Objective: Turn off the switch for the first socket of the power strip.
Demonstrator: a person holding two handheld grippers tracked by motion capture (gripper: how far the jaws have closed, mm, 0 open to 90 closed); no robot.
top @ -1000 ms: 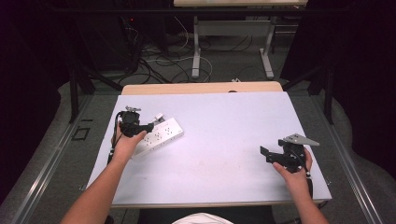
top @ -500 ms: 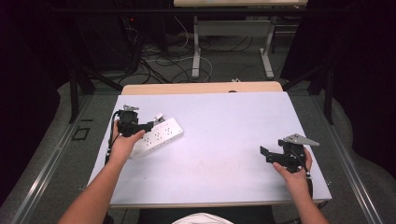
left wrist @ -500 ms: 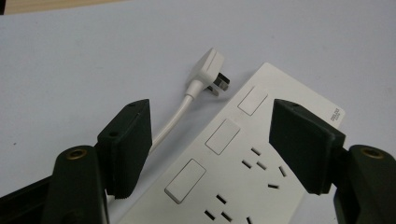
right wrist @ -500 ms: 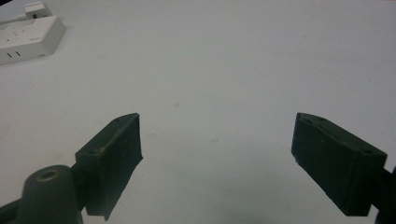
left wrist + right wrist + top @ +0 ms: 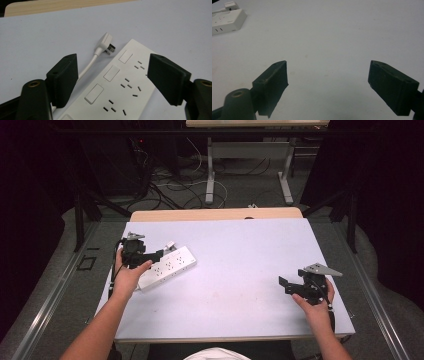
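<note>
No brand, label or legible writing is visible on any item. The power strip (image 5: 167,267) is plain white; in the left gripper view its face (image 5: 125,87) carries a row of blank rectangular buttons along one edge and groups of socket slots beside them.

The strip lies flat on the left part of the pale table (image 5: 240,250), set at a diagonal, with its near end by the person's left hand (image 5: 129,276). The left gripper (image 5: 159,253) hangs above that end. Its jaws have just been opening; they now stand wide, straddling the strip's width without pressing on it (the pads are clear of its surface in the left gripper view).

The left gripper view adds what the high view barely resolves: a white angled plug (image 5: 107,43) with metal pins, lying on the table just beside the strip's long edge, and its cord (image 5: 87,67) running back alongside the strip under the gripper's left-hand jaw.

The right gripper (image 5: 284,285) is held low over the right part of the table, well apart from the strip, its jaws wide with nothing between them. The right gripper view shows bare, faintly marked tabletop between the jaws, and the strip's end (image 5: 227,21) far off at the upper left corner.

The high view alone shows the wooden strip (image 5: 215,214) along the table's far edge and cables (image 5: 165,182) on the floor beyond.
</note>
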